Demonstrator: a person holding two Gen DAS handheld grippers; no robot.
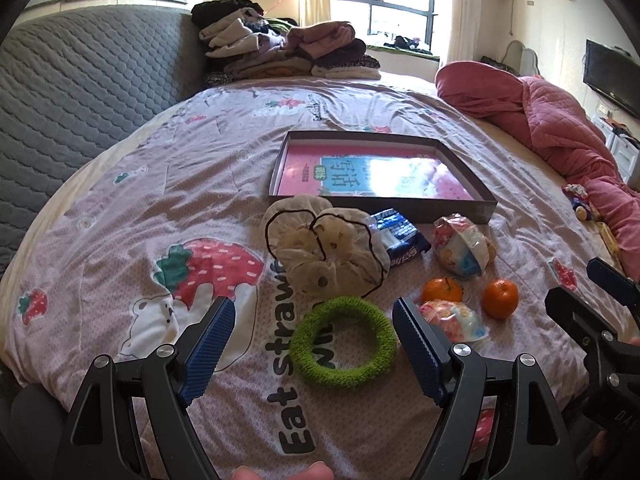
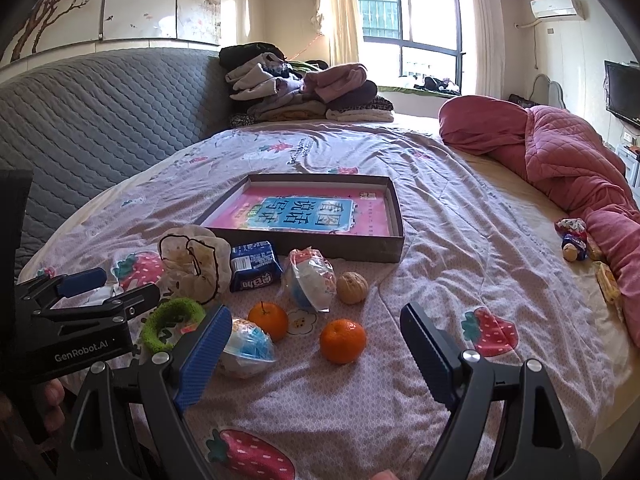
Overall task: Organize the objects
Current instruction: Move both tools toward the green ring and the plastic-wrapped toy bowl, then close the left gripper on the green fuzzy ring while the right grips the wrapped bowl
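The fuzzy green fabric ring [image 1: 343, 343] lay flat on the strawberry-print quilt [image 1: 120, 184], near the shallow dark cardboard tray [image 1: 485, 208] that held only a pink book. It looked like the first pick of the sorting: the next move called for lowering onto the ring's rim, closing, and carrying it past the cream drawstring pouch [image 1: 326, 254] to the tray. The left gripper [image 1: 314, 334] hung wide open around the ring, empty; the right gripper [image 2: 316, 346] gaped too, holding nothing, a small orange tangerine [image 2: 343, 340] between its fingers
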